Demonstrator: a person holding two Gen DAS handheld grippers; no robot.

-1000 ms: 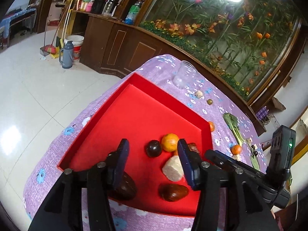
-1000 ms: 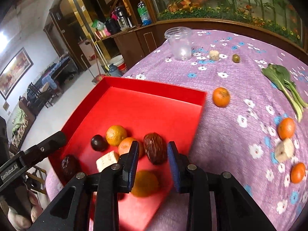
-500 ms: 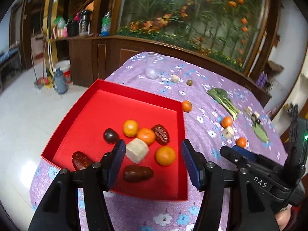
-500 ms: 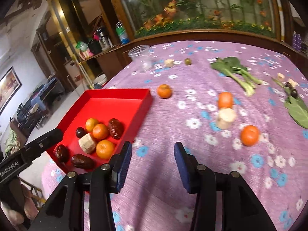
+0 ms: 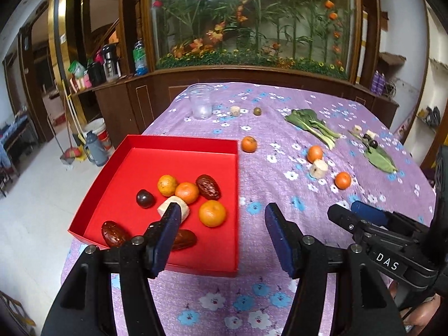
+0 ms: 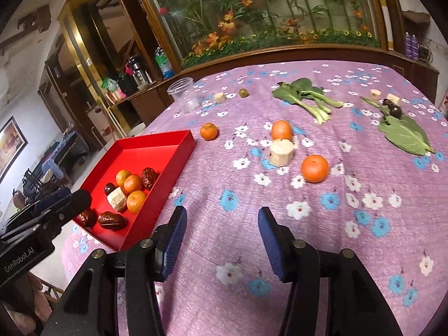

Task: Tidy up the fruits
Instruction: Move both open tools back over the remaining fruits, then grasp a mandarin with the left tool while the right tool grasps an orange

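Observation:
A red tray (image 5: 182,141) (image 6: 156,137) at the table's left edge holds three oranges, red dates, a dark plum and a pale chunk. On the purple cloth lie three loose oranges: one by the tray (image 6: 208,131), one farther right (image 6: 281,130) and the nearest (image 6: 314,168), with a pale chunk (image 6: 281,152) between them. My left gripper (image 5: 219,221) is open and empty above the tray's near right corner. My right gripper (image 6: 222,228) is open and empty above bare cloth, in front of the nearest orange.
A clear plastic cup (image 6: 184,93), a small pale piece (image 6: 219,97) and a green fruit (image 6: 244,92) sit at the back. Leafy greens (image 6: 305,95), a big leaf (image 6: 403,134), dark plums (image 6: 394,109) and pale pieces lie at the right. The floor drops off left of the tray.
Both grippers have pulled back and swung right, away from the tray. The right gripper let go an orange in the tray and has opened wide.

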